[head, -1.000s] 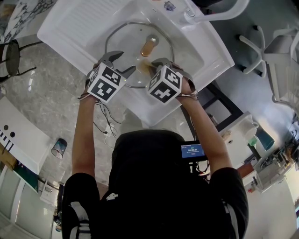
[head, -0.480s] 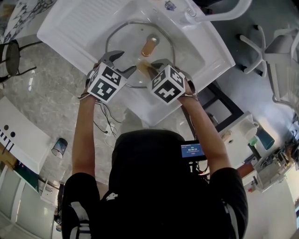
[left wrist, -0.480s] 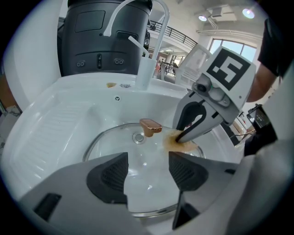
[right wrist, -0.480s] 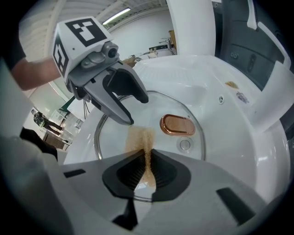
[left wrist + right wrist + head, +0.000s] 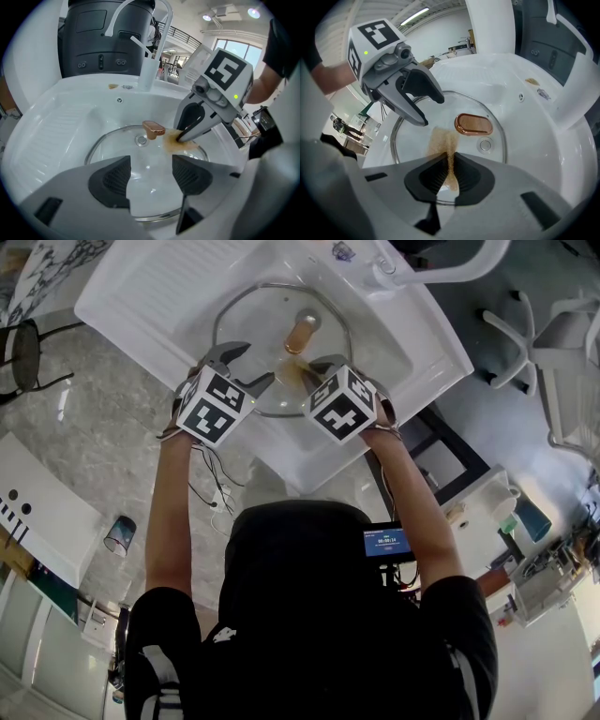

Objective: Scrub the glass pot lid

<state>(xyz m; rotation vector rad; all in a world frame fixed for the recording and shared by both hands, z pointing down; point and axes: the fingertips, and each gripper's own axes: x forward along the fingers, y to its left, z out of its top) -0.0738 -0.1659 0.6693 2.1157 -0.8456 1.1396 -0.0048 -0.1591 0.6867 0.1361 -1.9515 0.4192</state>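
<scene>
Two hazards. Head view: glass pot lid (image 5: pixel 272 324) lies knob-up in the sink (image 5: pixel 412 343), unheld, so your strokes may skate it. Left gripper view: your left gripper (image 5: pixel 151 168) gapes empty over its near rim; right gripper view: your right gripper (image 5: pixel 451 161) pinches a brown scrub pad (image 5: pixel 443 138) that hard pressing could pull free.

Both arms (image 5: pixel 169 512) reach forward side by side toward the near half of the glass pot lid (image 5: pixel 251 320). The left gripper (image 5: pixel 150 176) hangs over the lid's near rim, its jaws spread wide with nothing between them. The right gripper (image 5: pixel 449 176), just beside it and nearer the lid's knob (image 5: pixel 300 332), tilts down, its jaws pinched on a thin brown scouring pad (image 5: pixel 443 140) pressed against the lid.
</scene>
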